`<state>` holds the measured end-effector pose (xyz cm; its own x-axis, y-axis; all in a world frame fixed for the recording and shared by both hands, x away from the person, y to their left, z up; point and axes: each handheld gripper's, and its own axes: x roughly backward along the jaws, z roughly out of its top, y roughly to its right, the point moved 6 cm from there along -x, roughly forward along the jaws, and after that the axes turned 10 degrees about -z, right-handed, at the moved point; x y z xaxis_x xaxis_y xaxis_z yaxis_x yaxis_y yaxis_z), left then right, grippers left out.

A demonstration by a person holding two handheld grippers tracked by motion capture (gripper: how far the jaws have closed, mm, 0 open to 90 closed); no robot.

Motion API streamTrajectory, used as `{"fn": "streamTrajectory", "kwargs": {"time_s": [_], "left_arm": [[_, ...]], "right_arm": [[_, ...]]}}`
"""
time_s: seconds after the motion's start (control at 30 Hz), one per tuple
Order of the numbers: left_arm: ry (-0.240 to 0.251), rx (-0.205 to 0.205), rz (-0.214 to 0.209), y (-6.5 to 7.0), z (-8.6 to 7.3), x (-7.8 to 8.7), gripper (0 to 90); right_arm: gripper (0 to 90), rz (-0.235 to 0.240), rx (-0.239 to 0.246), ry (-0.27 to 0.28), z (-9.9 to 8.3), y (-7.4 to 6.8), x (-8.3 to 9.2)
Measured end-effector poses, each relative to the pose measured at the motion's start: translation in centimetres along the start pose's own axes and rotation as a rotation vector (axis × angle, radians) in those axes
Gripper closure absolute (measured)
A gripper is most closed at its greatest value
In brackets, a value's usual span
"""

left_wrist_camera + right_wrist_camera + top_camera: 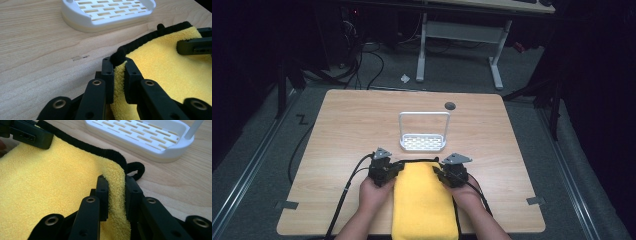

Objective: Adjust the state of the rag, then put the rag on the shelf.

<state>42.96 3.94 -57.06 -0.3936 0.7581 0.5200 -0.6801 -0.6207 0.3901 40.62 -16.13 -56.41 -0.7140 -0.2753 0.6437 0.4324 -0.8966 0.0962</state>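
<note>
The yellow towel [424, 202] is lying at the near table [347, 130] edge, between both hands. The left gripper [119, 65] is pinching its far left corner, the right gripper [117, 185] its far right corner, both reaching forward, low and level. Either thin bite could be slipping off the plush hem when lifted; the white rack [423, 142] is standing just beyond.

The towel [424, 202] lies on the table [342, 130], its two far corners each pinched between the fingers of the left gripper [393, 171] and right gripper [439, 172]. Beyond both sets of fingertips, near them, stands the rack [423, 142], between the two grippers' lines.
</note>
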Motion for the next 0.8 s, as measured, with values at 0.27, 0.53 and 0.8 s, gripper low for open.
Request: {"fn": "streamTrajectory", "kwargs": {"time_s": [0.27, 0.53, 0.8], "left_arm": [[0.037, -0.020, -0.010, 0.6, 0.4, 0.8, 81.5], [0.140, -0.019, -0.034, 1.7, 1.9, 2.6, 81.6], [0.191, -0.069, -0.031, 2.7, 3.8, 4.1, 81.7]], "right_arm": [[77.1, 0.011, 0.003, 0.070, 0.7, 0.0, 1.1], [77.0, 0.010, -0.020, 0.115, 2.1, 0.3, 2.3], [76.9, -0.001, -0.026, 0.196, 3.9, 0.4, 4.1]]}}
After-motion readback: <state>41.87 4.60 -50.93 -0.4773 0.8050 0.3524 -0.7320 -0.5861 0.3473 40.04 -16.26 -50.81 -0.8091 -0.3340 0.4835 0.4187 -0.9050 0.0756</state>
